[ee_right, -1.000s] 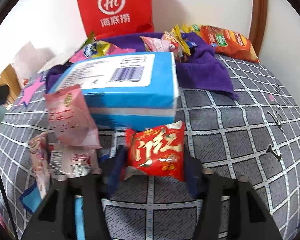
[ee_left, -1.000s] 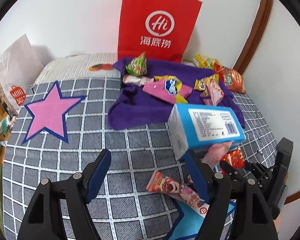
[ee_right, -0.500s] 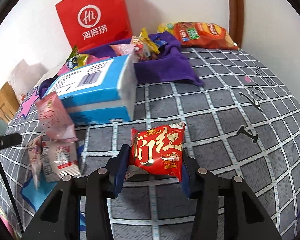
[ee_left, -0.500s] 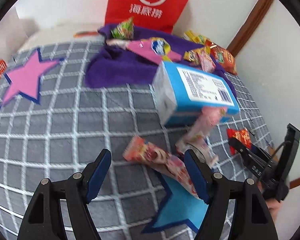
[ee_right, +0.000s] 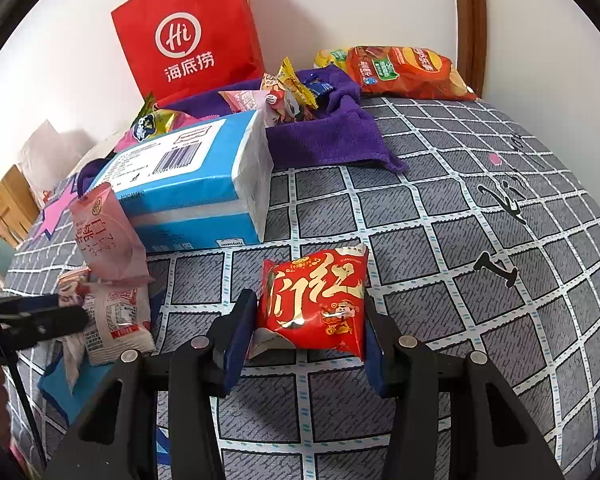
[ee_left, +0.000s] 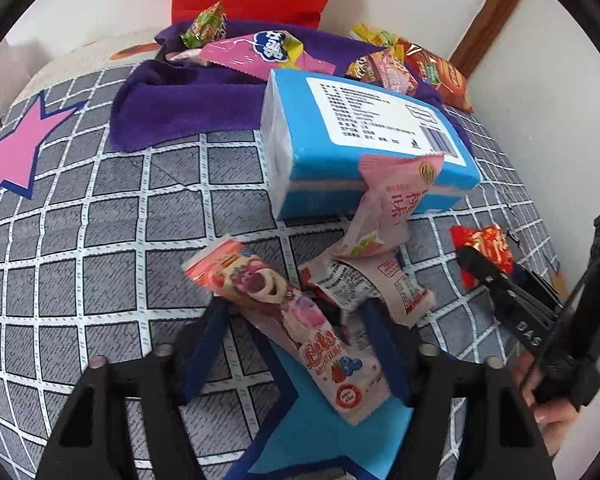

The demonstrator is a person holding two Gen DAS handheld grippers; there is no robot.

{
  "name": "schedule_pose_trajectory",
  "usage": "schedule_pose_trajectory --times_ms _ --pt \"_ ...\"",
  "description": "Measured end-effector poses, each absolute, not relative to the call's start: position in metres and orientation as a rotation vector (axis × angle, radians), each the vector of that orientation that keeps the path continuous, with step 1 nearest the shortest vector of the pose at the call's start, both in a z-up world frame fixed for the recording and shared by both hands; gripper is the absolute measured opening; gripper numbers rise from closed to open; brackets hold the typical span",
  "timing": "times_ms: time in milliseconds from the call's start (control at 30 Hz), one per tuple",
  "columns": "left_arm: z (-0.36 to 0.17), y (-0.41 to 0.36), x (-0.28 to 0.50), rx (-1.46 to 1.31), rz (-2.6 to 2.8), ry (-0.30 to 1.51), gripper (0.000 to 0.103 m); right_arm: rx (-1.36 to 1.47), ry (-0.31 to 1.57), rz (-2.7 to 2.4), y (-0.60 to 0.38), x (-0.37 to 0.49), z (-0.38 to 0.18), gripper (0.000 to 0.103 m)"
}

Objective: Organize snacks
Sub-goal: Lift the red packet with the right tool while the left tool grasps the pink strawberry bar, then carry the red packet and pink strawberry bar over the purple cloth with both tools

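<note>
A long pink strawberry-bear snack packet [ee_left: 284,320] lies flat on the grey checked bed cover [ee_left: 100,208]. My left gripper [ee_left: 296,312] is low over it with a finger on each side. Its jaws are closing, and the pads do not visibly press the packet. My right gripper [ee_right: 306,340] is shut on a red foil snack packet [ee_right: 312,304], held just above the cover. In the left wrist view the right gripper [ee_left: 500,292] and the red packet [ee_left: 484,248] show at the right. The left gripper [ee_right: 32,320] appears at the left edge of the right wrist view.
A blue tissue pack [ee_left: 364,136] lies behind. A pink peach packet [ee_left: 388,216] leans on it, above a white-pink packet [ee_left: 364,284]. Further back, a purple towel [ee_right: 332,136] holds several snacks. A red paper bag [ee_right: 188,40] and a chips bag [ee_right: 404,72] stand by the wall.
My left gripper has come down and forward over the long pink packet, and its jaws have narrowed around it. The right gripper first carried the red packet away from the blue pack, then stayed still.
</note>
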State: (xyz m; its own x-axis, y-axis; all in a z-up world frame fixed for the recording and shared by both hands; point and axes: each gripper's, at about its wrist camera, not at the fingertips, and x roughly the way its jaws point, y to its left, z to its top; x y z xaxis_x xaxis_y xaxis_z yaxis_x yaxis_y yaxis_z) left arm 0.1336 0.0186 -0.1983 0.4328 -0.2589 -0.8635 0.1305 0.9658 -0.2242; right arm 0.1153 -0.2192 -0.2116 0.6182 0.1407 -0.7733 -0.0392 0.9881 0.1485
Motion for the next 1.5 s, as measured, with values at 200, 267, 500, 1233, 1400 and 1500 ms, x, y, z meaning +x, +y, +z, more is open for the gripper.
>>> schedule_pose_trajectory --times_ms 200,267,500,1233,1400,1500 --pt "-0.193 0.037 0.137 -0.135 -0.231 1.106 0.017 0.147 0.895 0.117 -0.222 0.115 -0.212 0.049" --pt "-0.193 0.043 0.138 -0.141 -0.23 1.113 0.018 0.136 0.896 0.116 -0.22 0.114 -0.212 0.05" --pt "-0.2 0.034 0.143 -0.074 -0.212 1.083 0.041 0.109 0.901 0.111 -0.216 0.115 -0.214 0.053" --pt "-0.147 0.059 0.145 -0.1 -0.235 0.967 0.019 0.164 0.878 0.162 -0.224 0.111 -0.194 0.046" --pt "-0.127 0.067 0.162 -0.112 -0.222 0.937 0.019 0.166 0.813 0.178 -0.224 0.119 -0.152 0.047" --pt "-0.116 0.07 0.173 -0.11 -0.212 0.919 0.019 0.131 0.785 0.171 -0.22 0.132 -0.13 0.047"
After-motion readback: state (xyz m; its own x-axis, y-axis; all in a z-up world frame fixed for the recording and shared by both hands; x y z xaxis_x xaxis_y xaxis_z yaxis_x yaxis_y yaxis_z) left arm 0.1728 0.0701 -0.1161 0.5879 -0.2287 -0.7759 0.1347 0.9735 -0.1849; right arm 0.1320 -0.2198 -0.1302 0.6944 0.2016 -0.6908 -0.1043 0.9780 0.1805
